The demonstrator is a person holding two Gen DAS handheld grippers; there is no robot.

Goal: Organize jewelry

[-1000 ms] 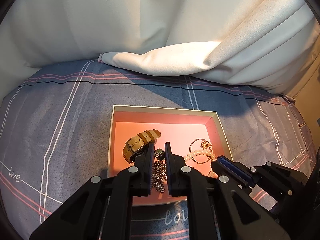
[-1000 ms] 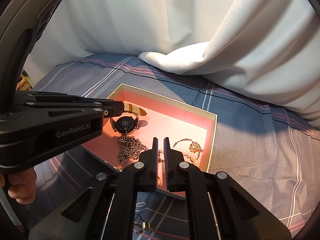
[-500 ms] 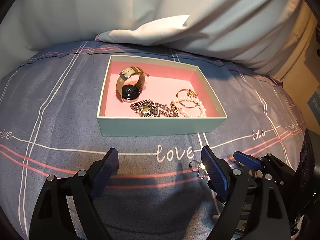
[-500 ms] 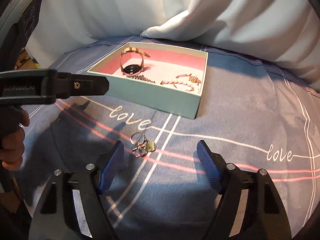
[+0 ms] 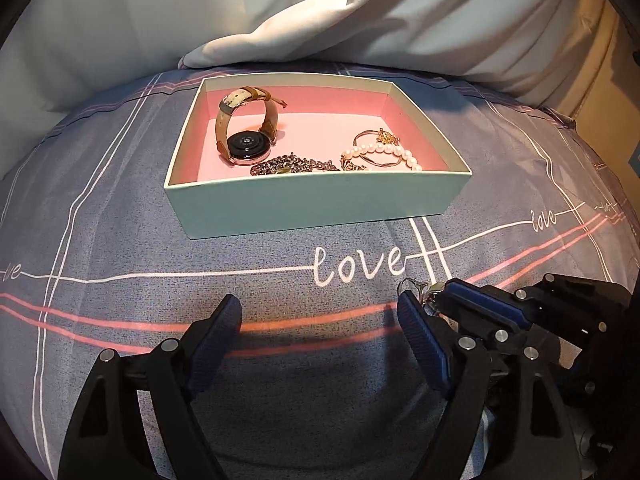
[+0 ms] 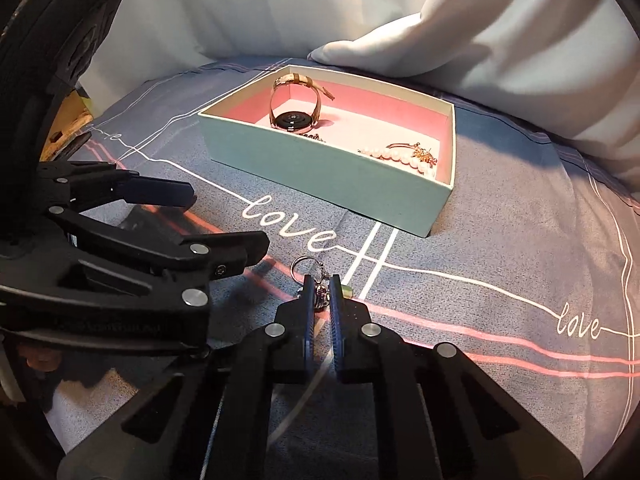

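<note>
While the left hand-held gripper hovers spread wide over the bedsheet, the box ahead holds a watch, chain and pearl bracelet; the right hand-held gripper pinches a ringed trinket lying on the sheet.

Background's just a blue-grey bedsheet with white and pink stripes and "love" written on it in white script. Behind it there's a rumpled white curtain whose hem spills down onto the sheet.
</note>
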